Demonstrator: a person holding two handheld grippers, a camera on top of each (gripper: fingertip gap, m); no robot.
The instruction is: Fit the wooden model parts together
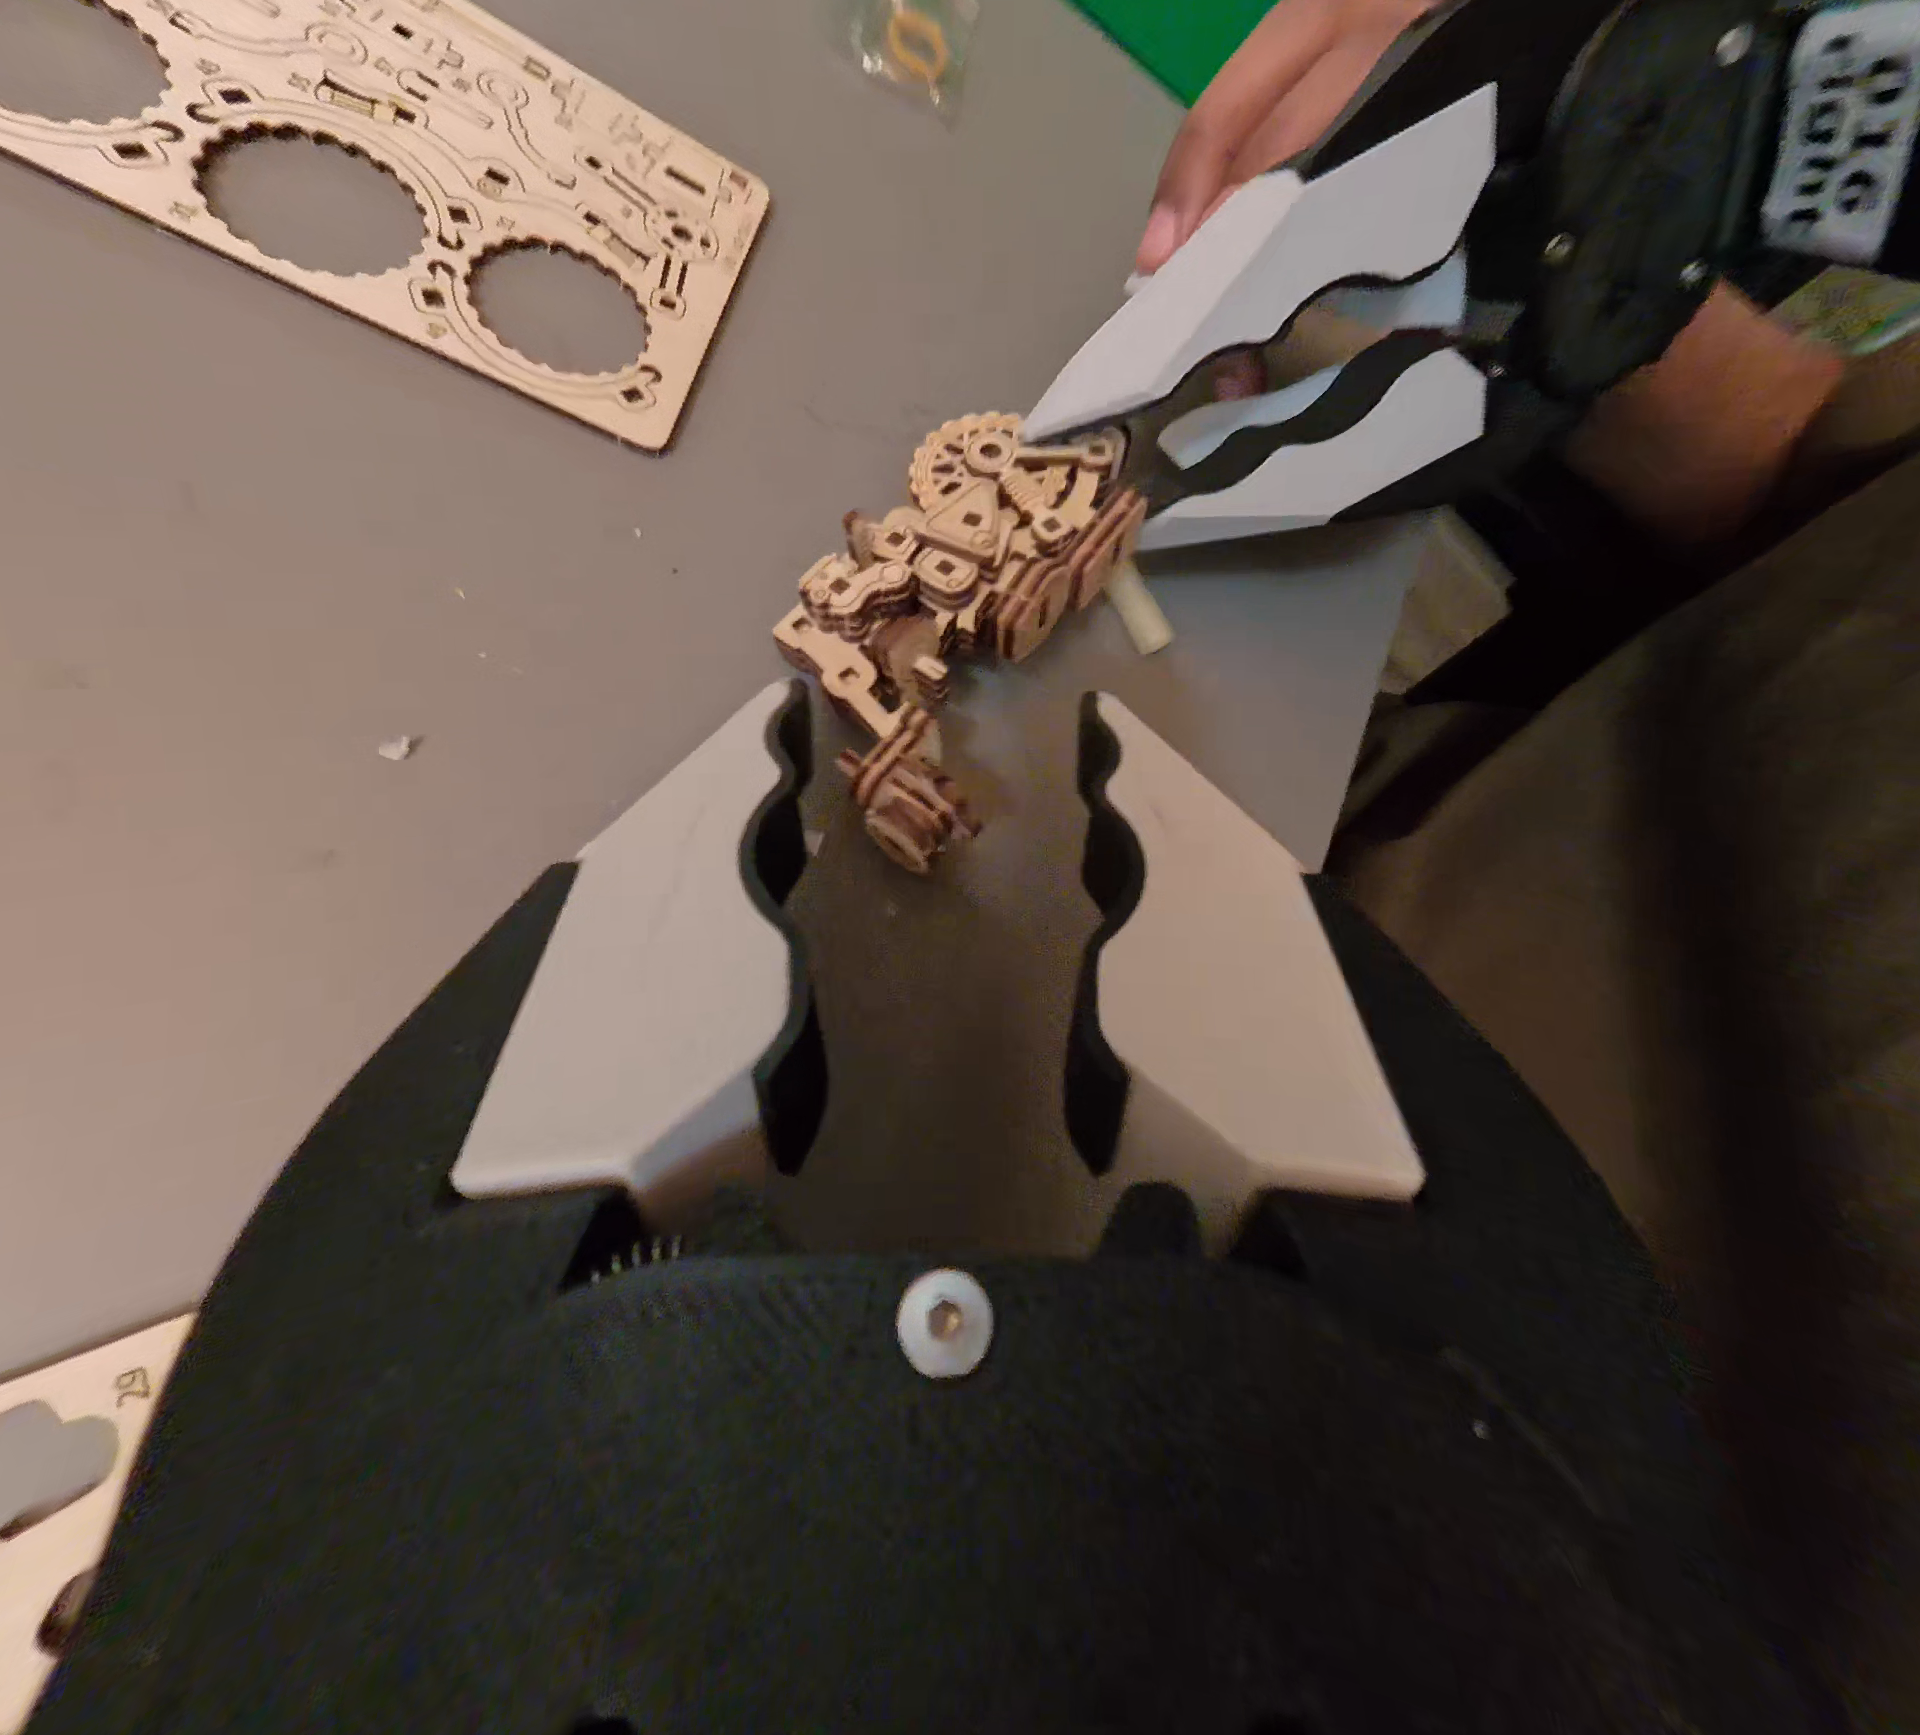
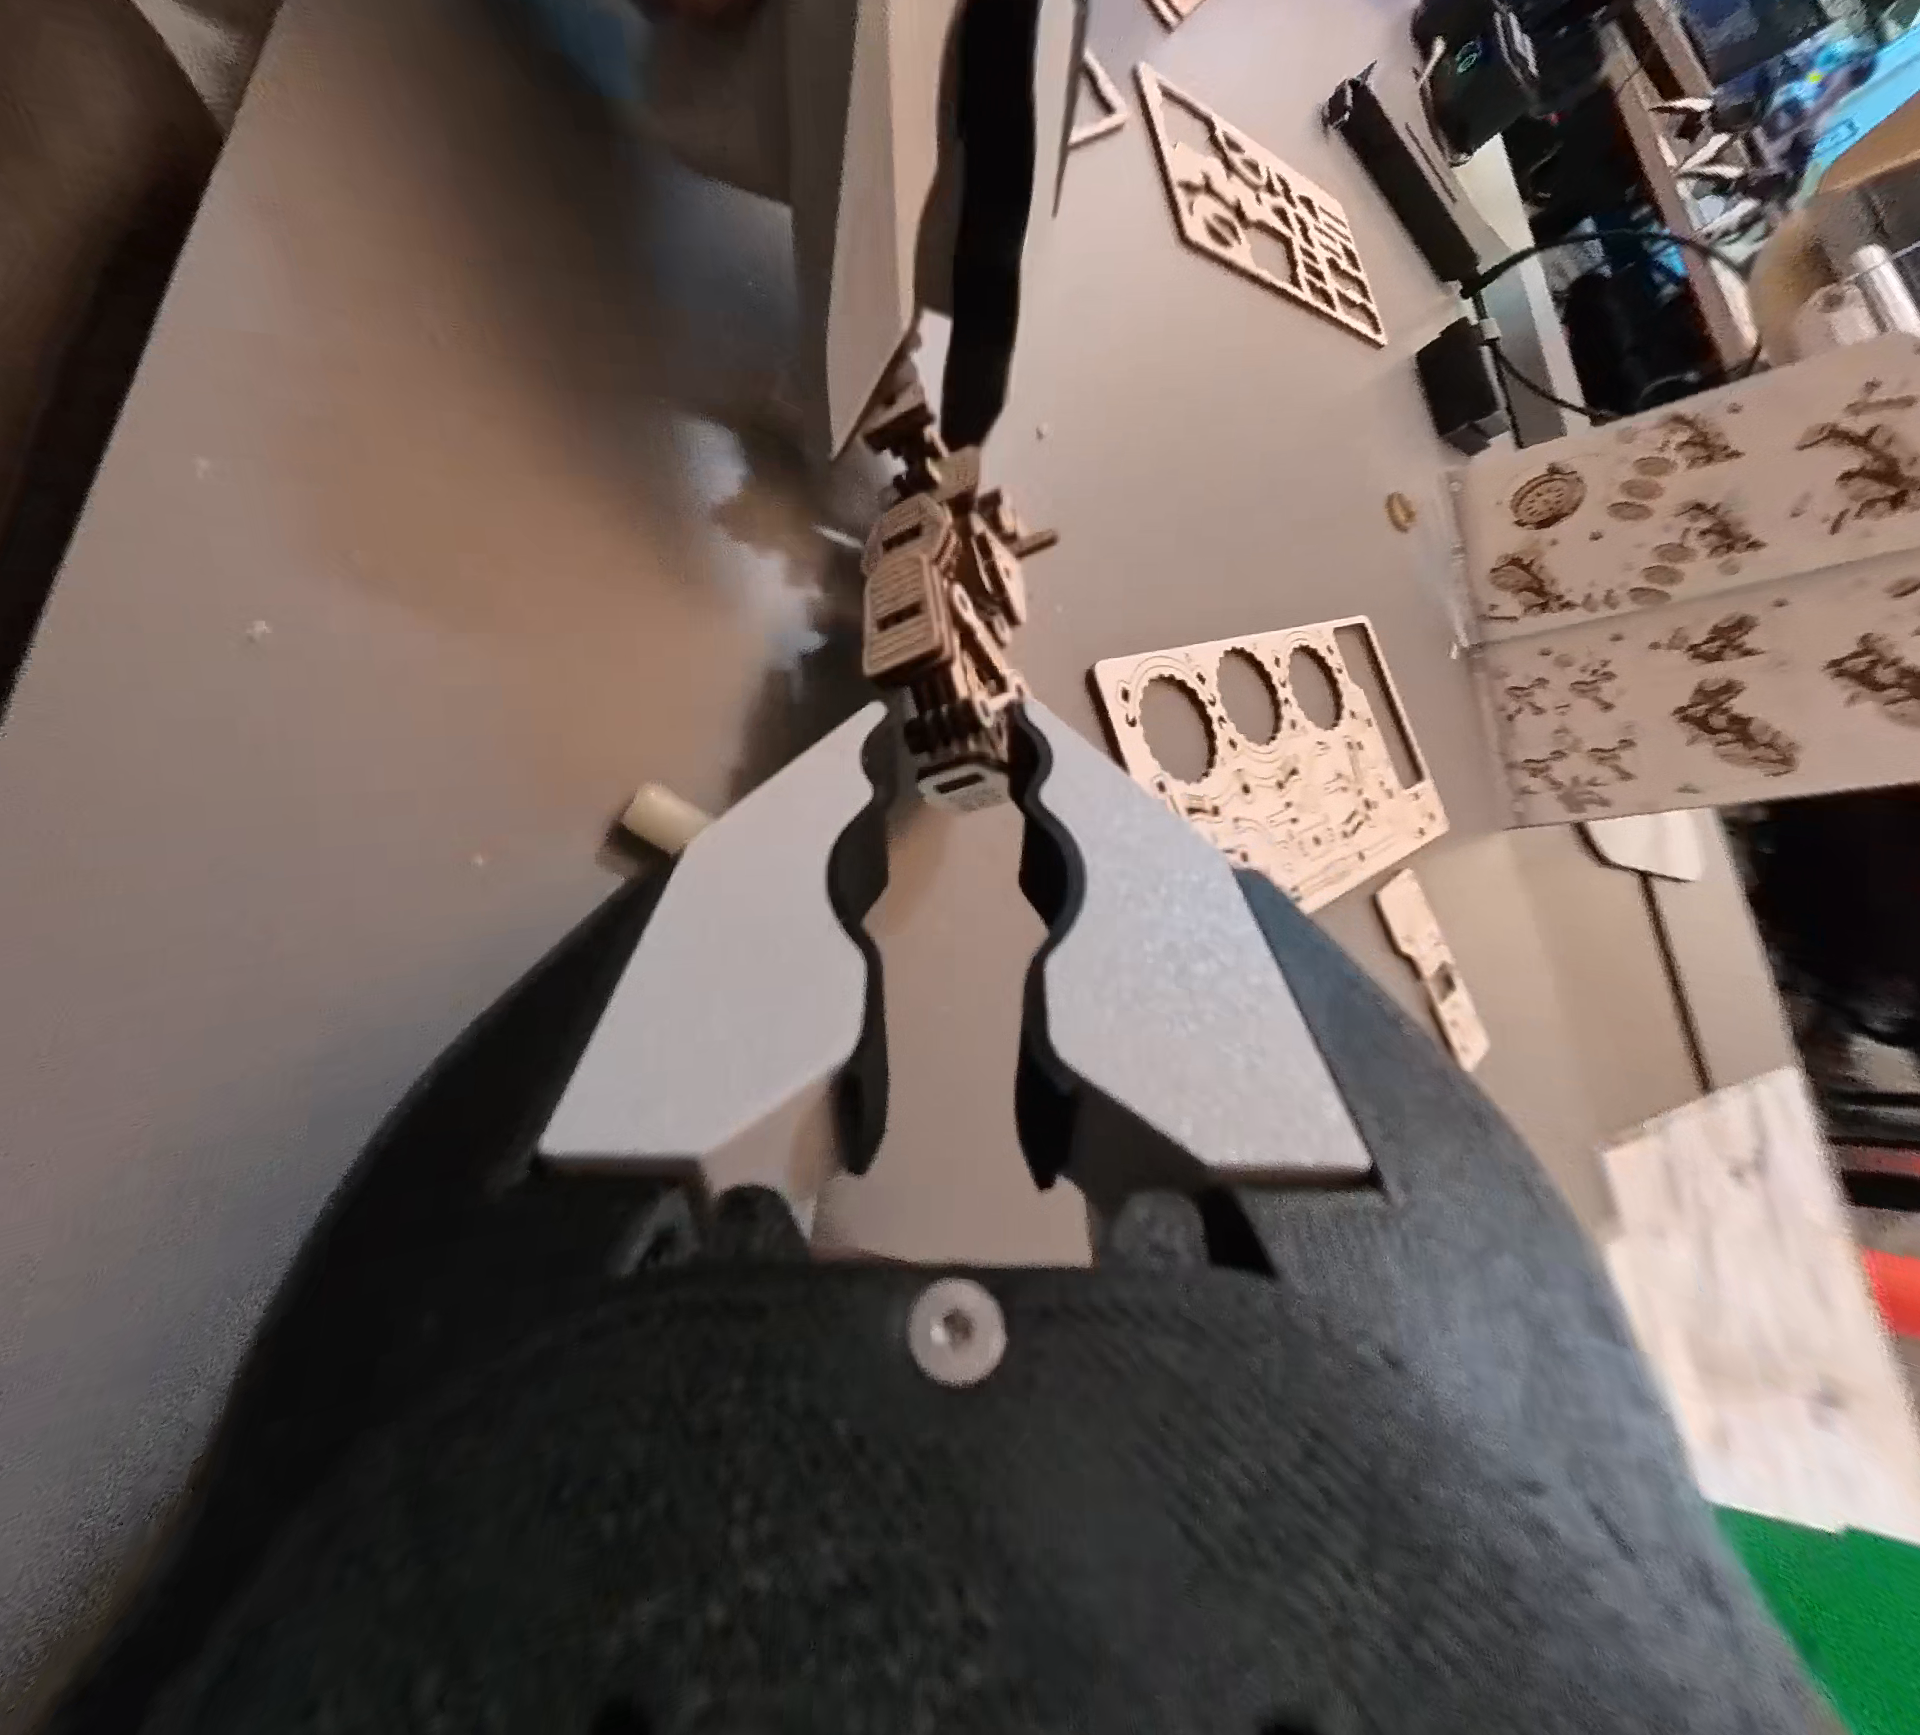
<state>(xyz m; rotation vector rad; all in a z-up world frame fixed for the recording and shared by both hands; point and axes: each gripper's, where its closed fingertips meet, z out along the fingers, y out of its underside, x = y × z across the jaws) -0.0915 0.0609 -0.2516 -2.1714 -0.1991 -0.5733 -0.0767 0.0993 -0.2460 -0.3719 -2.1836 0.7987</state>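
While the left gripper (image 1: 940, 729) stood with jaws wide apart and nothing between them, the model (image 1: 956, 573) hung just ahead of its tips, above the grey table (image 1: 312, 646). The right gripper (image 2: 951, 750) was clamped on the model's far end, jaws closed onto the wood.

Judgement, left to right: punched sheet (image 1: 343, 127) lay far left, well apart; a small bag (image 1: 899, 12) sat beyond it; a pale peg (image 1: 1138, 620) lay just beside the model. To do the step well, the left gripper should close on the dangling link (image 1: 909, 792) gently, square to its flat faces, while the right holds firm. Squeezing hard could snap thin ply.

Model looked like layered laser-cut ply, tan with dark burnt edges: a small gear on top, a triangular plate, stacked slotted blocks, a jointed link hanging low. The right wrist view was blurred, so whether the left tips touched the model there was hard to tell.
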